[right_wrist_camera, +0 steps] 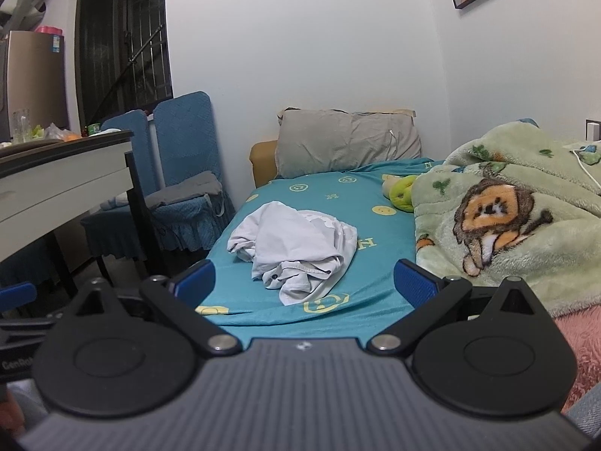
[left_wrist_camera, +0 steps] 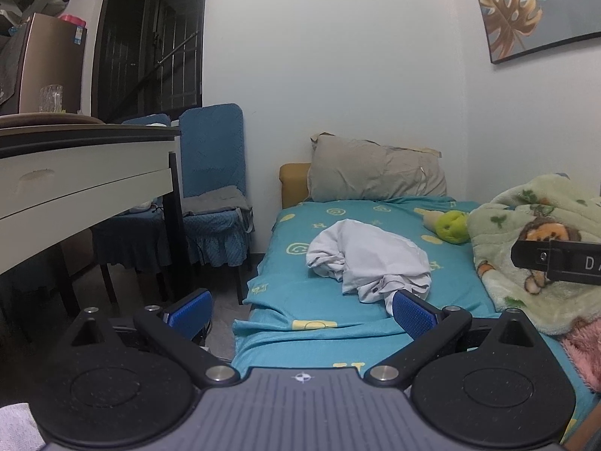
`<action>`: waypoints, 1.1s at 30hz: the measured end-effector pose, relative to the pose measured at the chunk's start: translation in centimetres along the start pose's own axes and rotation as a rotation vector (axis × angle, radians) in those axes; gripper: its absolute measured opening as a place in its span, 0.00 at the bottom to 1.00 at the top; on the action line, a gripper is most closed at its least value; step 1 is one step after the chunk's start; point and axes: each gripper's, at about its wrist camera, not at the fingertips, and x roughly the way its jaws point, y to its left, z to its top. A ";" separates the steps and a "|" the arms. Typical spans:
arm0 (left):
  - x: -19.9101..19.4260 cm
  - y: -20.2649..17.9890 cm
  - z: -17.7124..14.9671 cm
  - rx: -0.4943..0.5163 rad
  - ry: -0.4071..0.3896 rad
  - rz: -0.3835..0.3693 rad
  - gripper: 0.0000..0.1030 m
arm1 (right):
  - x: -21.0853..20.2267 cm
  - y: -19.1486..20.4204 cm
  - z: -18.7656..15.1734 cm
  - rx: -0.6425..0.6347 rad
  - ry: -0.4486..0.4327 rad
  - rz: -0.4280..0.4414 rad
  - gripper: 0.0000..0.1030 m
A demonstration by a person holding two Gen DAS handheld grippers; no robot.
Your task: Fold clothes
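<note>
A white shirt lies in a messy heap — all crumpled — on the blue bed sheet.

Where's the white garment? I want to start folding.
Both views show the white garment crumpled mid-bed on the teal sheet, left of the green lion blanket, below the grey pillow.

framed leaf picture cropped at the edge, lion blanket cut off — right side

A home bedroom: bed with teal sheet, grey pillow, fleece blanket, covered chairs, framed picture.
</note>
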 end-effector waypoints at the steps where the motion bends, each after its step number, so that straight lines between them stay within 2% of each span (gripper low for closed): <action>1: 0.0 0.0 0.0 -0.002 0.001 0.001 1.00 | 0.0 0.0 0.0 0.001 0.000 0.000 1.00; 26: 0.3 0.0 -0.3 0.005 0.000 0.004 1.00 | -0.1 -0.2 -0.3 0.009 -0.001 -0.005 1.00; 33: 0.1 0.1 -0.5 0.008 -0.015 -0.040 1.00 | 0.1 -0.2 -0.3 0.025 0.001 0.002 1.00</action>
